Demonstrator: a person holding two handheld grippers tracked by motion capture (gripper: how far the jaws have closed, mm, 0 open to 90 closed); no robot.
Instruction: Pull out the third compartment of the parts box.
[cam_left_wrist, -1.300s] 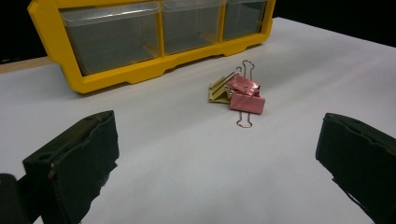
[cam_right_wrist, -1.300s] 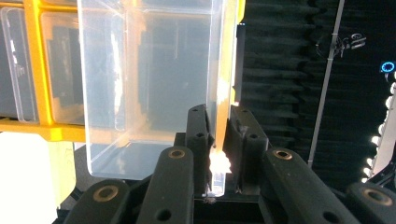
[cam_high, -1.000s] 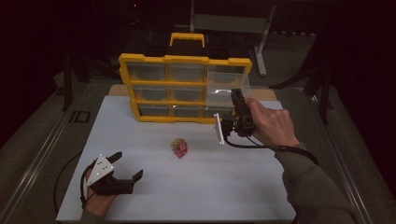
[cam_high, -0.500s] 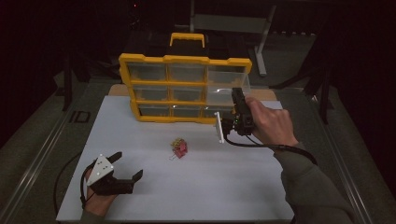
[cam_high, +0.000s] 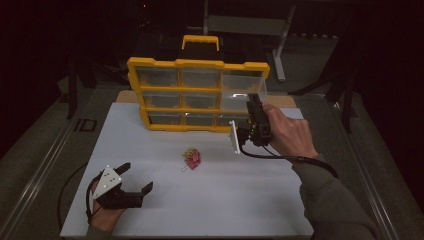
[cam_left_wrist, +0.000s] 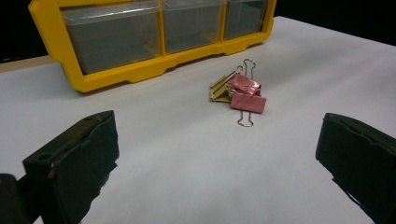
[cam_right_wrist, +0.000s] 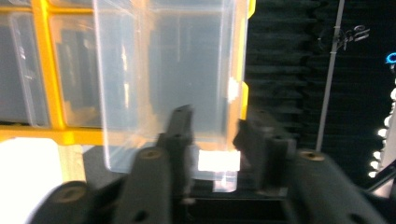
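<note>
Your work surface is a white tabletop (cam_high: 210, 200), and there's not much sitting on it. At the far edge you've got a yellow drawer organizer (cam_high: 197, 95) with clear plastic drawers in 3 columns and a yellow carry handle on top, standing upright right on the white top. Nearer to you, around the middle, is a little heap of binder clips (cam_high: 191, 158), pink ones with a gold one tucked against them, their wire handles sticking out. The clips lie well apart from the organizer, with plain white surface all around them.
</note>
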